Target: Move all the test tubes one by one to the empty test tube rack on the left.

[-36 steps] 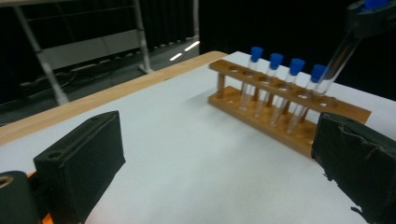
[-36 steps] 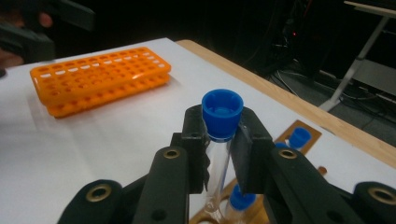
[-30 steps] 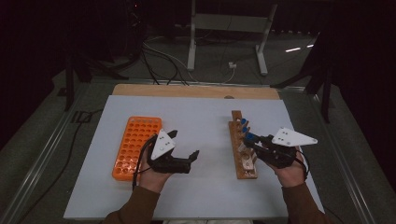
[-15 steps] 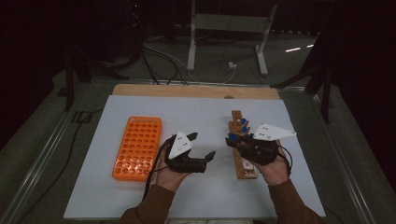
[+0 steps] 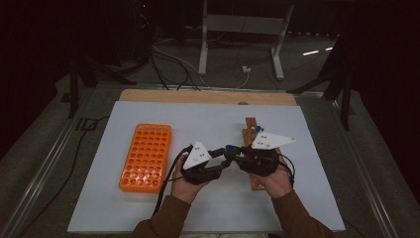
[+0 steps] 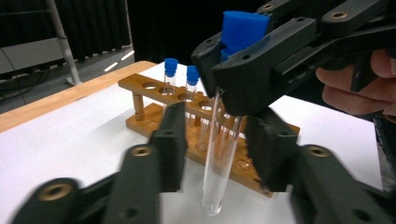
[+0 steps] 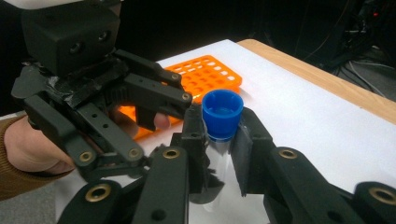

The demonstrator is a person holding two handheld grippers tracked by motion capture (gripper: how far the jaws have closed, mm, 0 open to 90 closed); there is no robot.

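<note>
A clear test tube with a blue cap point(image 7: 222, 112) hangs upright, and my right gripper point(image 7: 220, 122) is shut on it just under the cap. In the left gripper view the tube's glass point(image 6: 217, 158) runs down between my left gripper's point(image 6: 218, 135) jaws, which have just been closing. A gap shows on both sides of the glass, so the pads do not press it. From above, the left gripper point(image 5: 224, 159) and right gripper point(image 5: 234, 152) meet tip to tip over the mat, with the cap point(image 5: 230, 148) between them.
An orange tube rack point(image 5: 146, 157) with empty holes lies left of the hands. A wooden rack point(image 6: 154, 91) stands to the right under the right hand, with two blue-capped tubes point(image 6: 170, 70) at its far end. A white mat point(image 5: 208, 124) covers the table.
Both hands have moved toward each other. The right gripper carried the tube left from the wooden rack; the left gripper came right and its jaws narrowed around the tube.
</note>
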